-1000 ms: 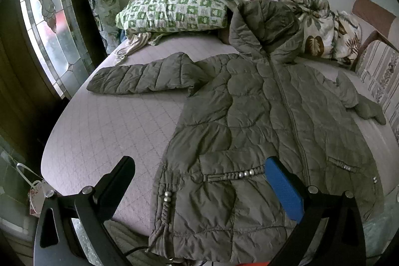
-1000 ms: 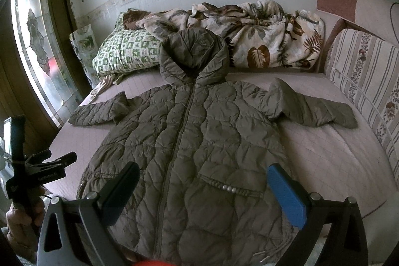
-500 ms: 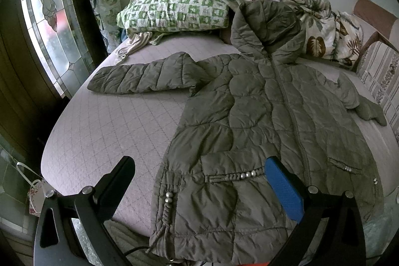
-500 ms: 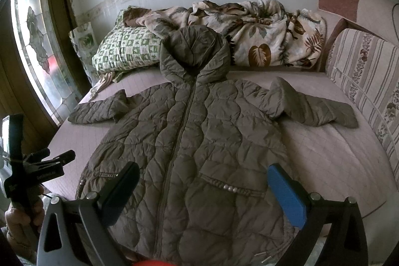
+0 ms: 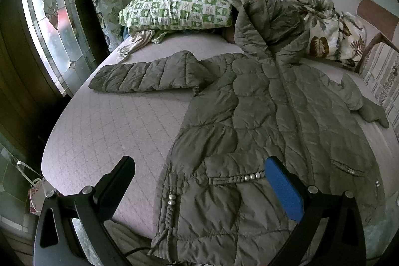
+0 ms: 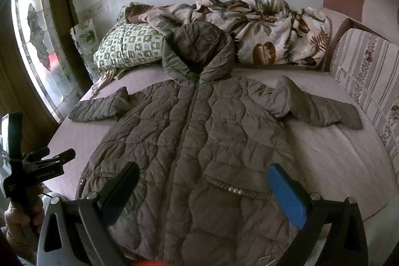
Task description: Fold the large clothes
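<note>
Olive quilted puffer coat (image 6: 199,141) lies flat on the bed (image 6: 336,153), ahead of both empty, wide-open claws: left gripper (image 5: 199,181), right gripper (image 6: 203,187). Probably light, soft, slippery; pinch sleeve cuffs or hem.

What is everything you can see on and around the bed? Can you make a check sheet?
Surface: pink quilted bed, mostly flat.
Job's things: olive puffer coat spread front up, zipped, sleeves out, hood towards the wall.
Clutter: green checked pillow, leaf-print blanket, both bunched at the head.
Grippers: left tool open, empty; right tool open, empty, above the hem.
Cables: thin dark cord below the bed edge.
Surroundings: stained-glass window, striped sofa back.
</note>
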A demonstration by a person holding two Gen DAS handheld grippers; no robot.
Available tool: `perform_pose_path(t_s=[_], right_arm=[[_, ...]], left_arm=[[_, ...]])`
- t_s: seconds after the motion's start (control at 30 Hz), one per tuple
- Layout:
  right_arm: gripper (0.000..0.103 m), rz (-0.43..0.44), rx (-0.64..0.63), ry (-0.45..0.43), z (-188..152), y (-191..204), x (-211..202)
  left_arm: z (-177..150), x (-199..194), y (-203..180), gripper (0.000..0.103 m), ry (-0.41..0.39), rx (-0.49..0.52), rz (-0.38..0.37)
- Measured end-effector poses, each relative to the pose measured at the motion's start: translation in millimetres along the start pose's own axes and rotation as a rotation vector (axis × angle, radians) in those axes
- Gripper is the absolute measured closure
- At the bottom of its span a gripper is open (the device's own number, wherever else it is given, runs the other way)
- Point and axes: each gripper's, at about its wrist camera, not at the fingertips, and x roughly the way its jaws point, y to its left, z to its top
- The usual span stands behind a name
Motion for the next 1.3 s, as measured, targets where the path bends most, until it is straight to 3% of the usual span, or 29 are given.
perform_pose_path(t_s=[1.3], right_arm=[[0.0, -0.01, -0.035, 0.039, 17, 23, 28]], left_arm=[[12, 28, 22, 0.0, 0.008, -0.027, 0.017]])
